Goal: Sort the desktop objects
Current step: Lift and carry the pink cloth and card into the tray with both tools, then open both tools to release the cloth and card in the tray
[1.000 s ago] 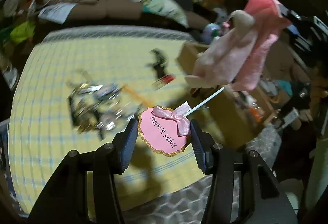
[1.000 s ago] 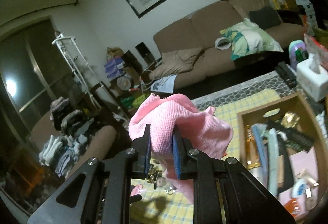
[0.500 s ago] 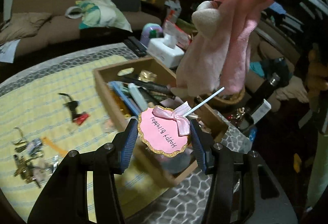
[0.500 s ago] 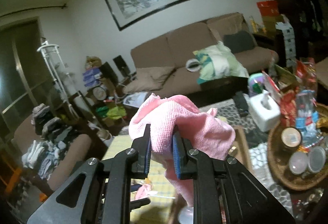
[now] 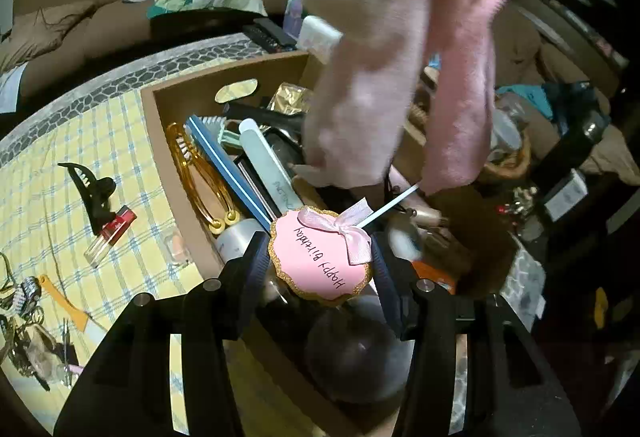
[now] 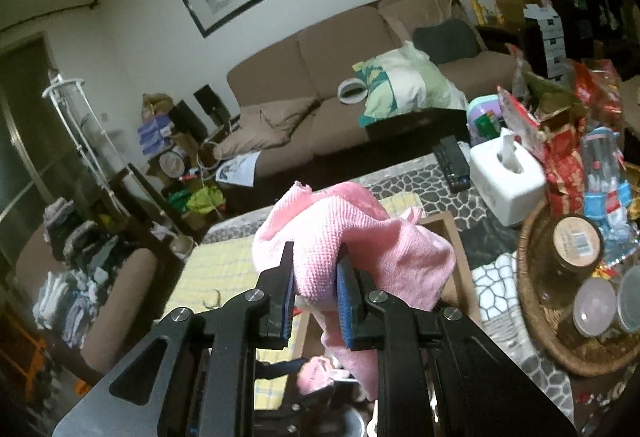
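My left gripper (image 5: pixel 320 257) is shut on a pink "Happy Birthday" cake topper (image 5: pixel 320 257) with a ribbon bow and white stick, held over the wooden box (image 5: pixel 160 125). The box holds combs, a nail file, a gold hair clip and other items. My right gripper (image 6: pixel 316 277) is shut on a pink cloth (image 6: pixel 340 233), which hangs blurred above the box in the left wrist view (image 5: pixel 420 57). A black hair clip (image 5: pixel 92 189), a small red bottle (image 5: pixel 110 233) and a key bunch (image 5: pixel 24 317) lie on the yellow checked mat (image 5: pixel 60 141).
A white tissue box (image 6: pixel 506 181) and remotes (image 6: pixel 452 157) sit behind the wooden box. A wicker basket (image 6: pixel 532 317) with jars and snack packs stands at the right. A brown sofa (image 6: pixel 360 49) is beyond the table.
Both grippers moved right, from above the mat to above the wooden box. The topper and cloth stay held; the cloth now hangs lower over the box.
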Available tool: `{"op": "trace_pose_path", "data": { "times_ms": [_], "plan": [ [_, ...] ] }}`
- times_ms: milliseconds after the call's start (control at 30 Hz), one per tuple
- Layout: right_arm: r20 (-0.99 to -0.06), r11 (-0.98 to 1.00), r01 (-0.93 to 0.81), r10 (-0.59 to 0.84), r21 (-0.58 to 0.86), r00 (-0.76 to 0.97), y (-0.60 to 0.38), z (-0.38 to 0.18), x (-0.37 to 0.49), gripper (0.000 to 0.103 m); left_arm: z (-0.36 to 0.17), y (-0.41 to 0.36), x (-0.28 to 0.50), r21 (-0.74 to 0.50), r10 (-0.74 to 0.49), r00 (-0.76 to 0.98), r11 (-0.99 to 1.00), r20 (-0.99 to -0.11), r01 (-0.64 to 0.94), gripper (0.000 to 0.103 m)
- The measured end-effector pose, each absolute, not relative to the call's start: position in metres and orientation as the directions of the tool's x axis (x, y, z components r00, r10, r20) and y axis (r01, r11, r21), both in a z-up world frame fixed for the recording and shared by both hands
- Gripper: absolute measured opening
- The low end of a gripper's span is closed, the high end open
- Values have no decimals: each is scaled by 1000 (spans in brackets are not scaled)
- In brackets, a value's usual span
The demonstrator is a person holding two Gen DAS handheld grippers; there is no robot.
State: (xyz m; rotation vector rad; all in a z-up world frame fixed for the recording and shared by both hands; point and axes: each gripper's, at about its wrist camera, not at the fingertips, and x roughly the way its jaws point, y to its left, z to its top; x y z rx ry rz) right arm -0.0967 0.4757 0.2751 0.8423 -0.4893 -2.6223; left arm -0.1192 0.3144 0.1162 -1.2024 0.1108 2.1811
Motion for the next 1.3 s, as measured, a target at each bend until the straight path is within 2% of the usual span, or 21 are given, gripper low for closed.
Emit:
{"op": "trace_pose_path", "data": {
  "times_ms": [233, 267, 300, 333, 400, 500, 633, 800, 900, 967, 1000, 1100, 1167, 1233, 1300],
  "plan": [
    [-549, -894, 233, -423, 383, -721, 443, 241, -151, 17, 96, 318, -135, -217, 469, -380, -810, -797, -545, 49],
    [-558, -887, 234, -436, 398, -706, 438, 230, -161, 17, 94, 317, -135, -221, 469, -381, -813, -797, -539, 52],
    [-565, -881, 231, -446, 412, -694, 436, 223, -167, 17, 94, 316, -135, -223, 470, -382, -814, -796, -536, 62],
    [-574, -878, 227, -453, 422, -682, 434, 214, -173, 17, 94, 313, -132, -233, 481, -382, -809, -789, -539, 68],
    [-616, -883, 205, -445, 422, -649, 429, 188, -186, 17, 95, 312, -131, -236, 487, -382, -806, -785, -543, 70],
    [-692, -901, 158, -415, 405, -591, 425, 146, -200, 17, 102, 308, -123, -241, 500, -387, -800, -775, -550, 80],
    [-774, -933, 128, -352, 337, -526, 423, 108, -212, 17, 107, 297, -117, -270, 520, -381, -795, -765, -543, 83],
    [-793, -937, 128, -343, 324, -503, 419, 99, -226, 21, 110, 280, -112, -318, 545, -377, -794, -749, -517, 85],
    [-851, -956, 116, -294, 271, -436, 408, 91, -239, 35, 113, 271, -110, -342, 555, -377, -796, -742, -499, 87],
    [-862, -963, 113, -270, 245, -430, 405, 94, -241, 35, 114, 267, -106, -336, 550, -380, -799, -744, -499, 88],
    [-844, -960, 117, -279, 253, -459, 407, 104, -237, 38, 115, 265, -104, -330, 546, -384, -801, -745, -500, 88],
    [-768, -937, 131, -341, 324, -542, 417, 139, -219, 72, 119, 256, -100, -328, 544, -397, -806, -739, -493, 92],
    [-731, -931, 136, -351, 339, -585, 426, 163, -203, 75, 123, 247, -96, -331, 543, -411, -811, -732, -482, 95],
    [-717, -930, 145, -354, 338, -600, 430, 179, -193, 78, 127, 237, -92, -334, 537, -421, -819, -730, -466, 103],
    [-708, -932, 142, -346, 333, -615, 435, 193, -179, 79, 132, 229, -87, -332, 534, -434, -824, -726, -458, 103]
  ]
}}
